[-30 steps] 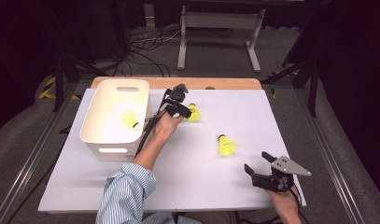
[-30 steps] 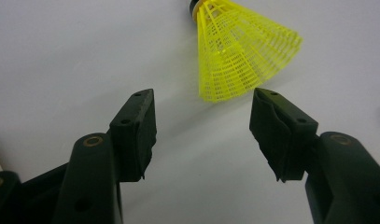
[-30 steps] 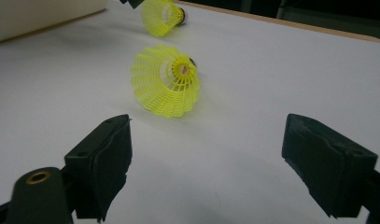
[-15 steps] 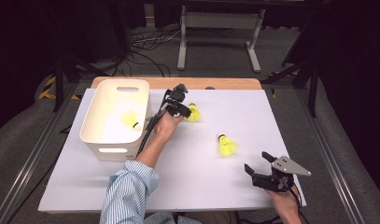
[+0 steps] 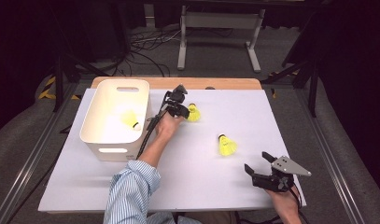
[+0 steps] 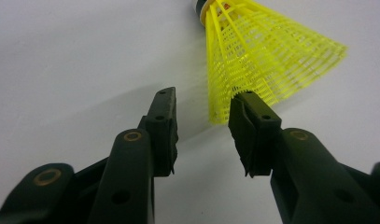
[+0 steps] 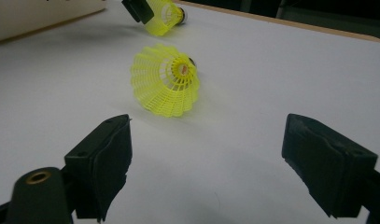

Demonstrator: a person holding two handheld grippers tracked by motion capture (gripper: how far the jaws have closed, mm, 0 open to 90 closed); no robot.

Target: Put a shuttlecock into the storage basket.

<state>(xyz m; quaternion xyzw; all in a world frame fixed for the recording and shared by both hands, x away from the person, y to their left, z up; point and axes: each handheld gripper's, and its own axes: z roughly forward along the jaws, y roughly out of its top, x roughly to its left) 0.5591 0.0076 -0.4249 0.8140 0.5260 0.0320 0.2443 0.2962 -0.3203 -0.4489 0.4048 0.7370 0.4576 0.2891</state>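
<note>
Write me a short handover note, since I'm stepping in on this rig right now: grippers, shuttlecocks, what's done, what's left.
Left gripper: fingers have just been closing at the skirt edge of the far shuttlecock, not yet pressing it.
Right gripper: open, idle near the table's front, facing the near shuttlecock.
Done: one shuttlecock in bin, inside the white bin.
Left: grip the far one, likely bin it, then the near one.

left gripper (image 6: 204, 135) low over the white tabletop (image 6: 75, 56), jaws just closing in, yellow shuttlecock (image 6: 267, 60) skirt rim brushing one pad, not clamped
</note>
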